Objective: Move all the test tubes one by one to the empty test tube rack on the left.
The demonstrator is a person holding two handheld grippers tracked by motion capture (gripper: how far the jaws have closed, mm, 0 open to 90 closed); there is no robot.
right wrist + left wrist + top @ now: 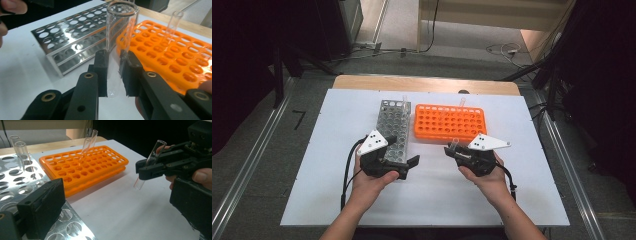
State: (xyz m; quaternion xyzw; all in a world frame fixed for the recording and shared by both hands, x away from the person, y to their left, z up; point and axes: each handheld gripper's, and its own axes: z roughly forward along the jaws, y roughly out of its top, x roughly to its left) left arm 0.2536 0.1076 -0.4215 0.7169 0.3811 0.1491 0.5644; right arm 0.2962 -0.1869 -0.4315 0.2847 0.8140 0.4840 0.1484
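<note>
My right gripper [451, 148] is shut on a clear glass test tube [121, 32], held upright just above the white mat, near the front edge of the orange rack [447, 122]. In the left gripper view the same test tube [151, 157] tilts slightly in the right gripper [143, 171]. Another tube [461, 101] stands in the orange rack's far row. My left gripper [409, 165] is open and holds nothing; it sits at the near end of the metal rack [393, 125], with one of its fingers [41, 210] over the rack's holes. Two tubes [21, 152] stand at the metal rack's far end.
Both racks rest side by side on a white mat [337, 190] over a wooden table [362, 81]. Bare mat lies in front of the racks and to either side. Dark equipment and cables [507, 49] sit on the floor beyond the table.
</note>
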